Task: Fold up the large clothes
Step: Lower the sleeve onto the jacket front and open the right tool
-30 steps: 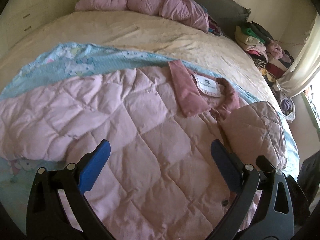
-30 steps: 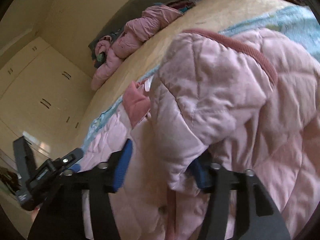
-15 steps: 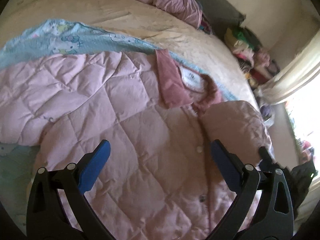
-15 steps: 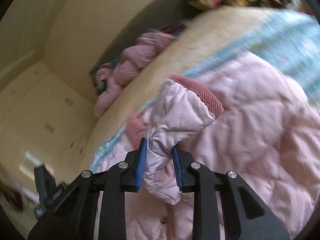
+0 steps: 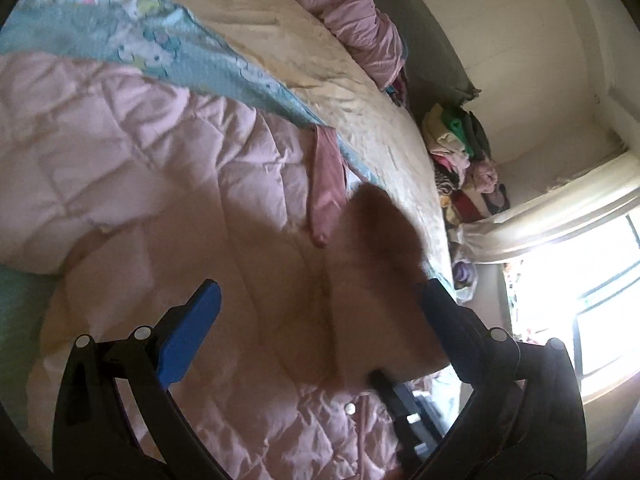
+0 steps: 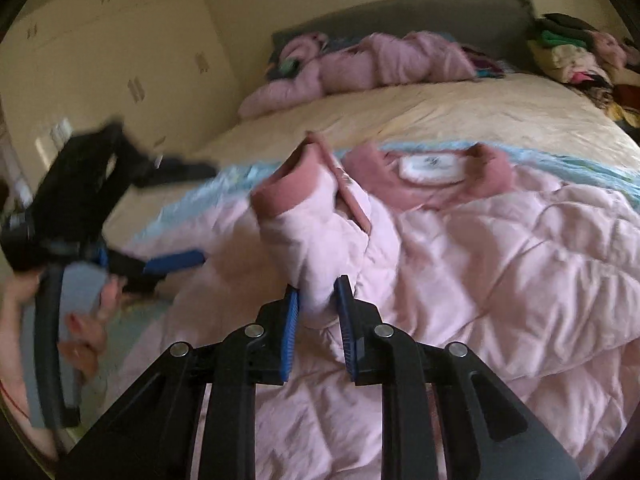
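Observation:
A pink quilted jacket [image 6: 500, 260] lies spread on the bed, its dark-pink collar and white label [image 6: 432, 168] at the far side. My right gripper [image 6: 318, 286] has the jacket's sleeve [image 6: 316, 232] pinched between its blue pads, and its jaws are closing tighter. The sleeve is lifted over the jacket's body, its cuff [image 6: 288, 188] pointing up. My left gripper [image 5: 320, 288] hovers open above the jacket [image 5: 160, 160], nothing between its fingers. The raised sleeve [image 5: 376, 248] shows as a dark lump in front of it. From the right wrist, the left gripper [image 6: 202, 214] is blurred at the left, held by a hand [image 6: 80, 332].
A light-blue printed blanket [image 5: 160, 48] lies under the jacket on a cream bed sheet [image 6: 440, 112]. Another pink garment [image 6: 380, 64] is heaped by the grey headboard. A pile of clothes [image 6: 572, 52] sits at the far right corner. A wardrobe [image 6: 100, 60] stands left, a bright window [image 5: 580, 300] right.
The right gripper went from open around the sleeve to shut on it, then swung it over the jacket. The left gripper rolled and shifted across the jacket, staying open.

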A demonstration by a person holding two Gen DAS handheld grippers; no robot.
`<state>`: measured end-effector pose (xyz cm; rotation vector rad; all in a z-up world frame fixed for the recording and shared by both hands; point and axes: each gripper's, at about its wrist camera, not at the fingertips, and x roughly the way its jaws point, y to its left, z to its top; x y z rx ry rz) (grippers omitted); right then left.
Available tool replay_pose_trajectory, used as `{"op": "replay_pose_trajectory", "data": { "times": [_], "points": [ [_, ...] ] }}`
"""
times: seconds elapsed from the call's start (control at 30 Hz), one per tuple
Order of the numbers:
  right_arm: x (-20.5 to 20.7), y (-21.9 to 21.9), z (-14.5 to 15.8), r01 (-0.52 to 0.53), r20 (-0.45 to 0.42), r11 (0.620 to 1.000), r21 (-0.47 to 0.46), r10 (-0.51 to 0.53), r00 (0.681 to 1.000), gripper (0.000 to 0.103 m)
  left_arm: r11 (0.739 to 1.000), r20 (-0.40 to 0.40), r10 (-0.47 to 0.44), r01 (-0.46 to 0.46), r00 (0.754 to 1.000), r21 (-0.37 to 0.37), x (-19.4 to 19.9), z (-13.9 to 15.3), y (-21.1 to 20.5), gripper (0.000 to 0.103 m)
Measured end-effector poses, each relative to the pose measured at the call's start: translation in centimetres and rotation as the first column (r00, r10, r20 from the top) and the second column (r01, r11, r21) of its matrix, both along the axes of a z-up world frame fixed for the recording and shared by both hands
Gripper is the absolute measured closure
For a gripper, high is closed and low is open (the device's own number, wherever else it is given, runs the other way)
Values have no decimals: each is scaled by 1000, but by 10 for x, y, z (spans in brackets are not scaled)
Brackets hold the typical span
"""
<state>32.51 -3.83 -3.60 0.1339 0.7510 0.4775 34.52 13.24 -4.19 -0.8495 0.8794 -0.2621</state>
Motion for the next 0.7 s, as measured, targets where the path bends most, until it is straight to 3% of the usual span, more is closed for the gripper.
{"op": "replay_pose_trajectory", "data": {
  "times": [0.17,0.33,0.43,0.57,0.6,0.7],
  "points": [
    [-2,20,-13,-61,-32,995,-78,59,998,76,999,-38,-41,40,998,-36,9,-17,-9,9],
    [-7,22,-15,-124,-67,992,-20,123,990,51,994,-92,-81,74,992,-81,17,-41,-18,9],
    [-17,21,-14,-123,-78,992,-17,121,990,51,988,-89,-103,92,991,-124,17,-49,-21,9],
    [-34,1,-11,-59,-80,998,11,60,995,51,991,-72,-98,91,993,-95,16,-51,-25,10],
    [-39,-5,-9,-43,-76,999,17,44,996,51,993,-66,-99,94,993,-75,15,-50,-27,12],
    [-55,-29,-5,12,-76,998,61,-8,997,51,992,-69,-113,117,991,55,17,-46,-37,39]
  ]
}}
